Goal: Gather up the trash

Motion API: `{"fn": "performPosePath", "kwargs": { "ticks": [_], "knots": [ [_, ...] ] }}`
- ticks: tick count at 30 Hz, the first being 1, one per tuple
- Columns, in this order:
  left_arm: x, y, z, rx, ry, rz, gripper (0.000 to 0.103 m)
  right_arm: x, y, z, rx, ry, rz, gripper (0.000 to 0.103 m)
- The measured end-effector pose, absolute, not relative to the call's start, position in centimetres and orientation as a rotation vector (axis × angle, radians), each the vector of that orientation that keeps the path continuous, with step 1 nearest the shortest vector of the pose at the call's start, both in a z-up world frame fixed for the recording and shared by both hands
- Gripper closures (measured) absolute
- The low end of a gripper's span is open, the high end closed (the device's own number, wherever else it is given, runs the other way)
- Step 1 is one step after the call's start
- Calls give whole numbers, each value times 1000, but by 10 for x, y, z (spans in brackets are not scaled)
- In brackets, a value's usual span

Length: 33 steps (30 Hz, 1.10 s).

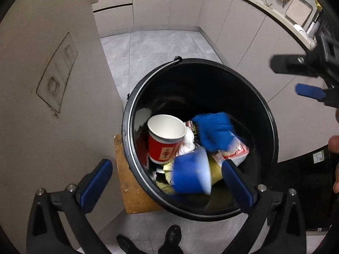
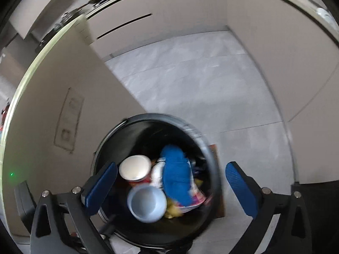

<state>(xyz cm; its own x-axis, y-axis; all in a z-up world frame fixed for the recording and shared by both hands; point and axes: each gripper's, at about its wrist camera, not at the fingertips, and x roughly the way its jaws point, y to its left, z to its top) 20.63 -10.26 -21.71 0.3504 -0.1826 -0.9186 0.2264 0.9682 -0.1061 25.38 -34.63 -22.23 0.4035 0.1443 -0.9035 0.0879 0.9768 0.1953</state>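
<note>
A black bucket (image 1: pixel 273 127) stands on the floor and holds trash: a red paper cup (image 1: pixel 164 139), a blurred blue cup (image 1: pixel 191 174), a blue crumpled wrapper (image 1: pixel 214 130) and a red and white packet (image 1: pixel 235 152). My left gripper (image 1: pixel 167 180) is open and empty above the bucket's near rim. My right gripper (image 2: pixel 171 187) is open and empty above the same bucket (image 2: pixel 211 160), where the red cup (image 2: pixel 135 168), blue cup (image 2: pixel 147 203) and blue wrapper (image 2: pixel 175 173) show. The right gripper also shows in the left wrist view (image 1: pixel 305 80).
A wooden board (image 1: pixel 129 182) lies under the bucket's left side. A beige cabinet side (image 1: pixel 42 84) stands at the left. Beige cabinets (image 1: pixel 243 38) with a cluttered counter line the back and right. Grey tile floor (image 1: pixel 152 46) lies beyond the bucket. The person's shoes (image 1: pixel 169 239) are below.
</note>
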Motion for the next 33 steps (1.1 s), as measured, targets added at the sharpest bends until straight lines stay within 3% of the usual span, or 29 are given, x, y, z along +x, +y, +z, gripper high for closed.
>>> {"fn": "performPosePath", "kwargs": {
  "ticks": [17, 33],
  "knots": [
    [160, -93, -99, 100, 1042, -211, 0, 159, -342, -136, 34, 1074, 5, 0],
    [59, -22, -1, 45, 885, -182, 0, 38, -280, -33, -1, 934, 43, 0]
  ]
}}
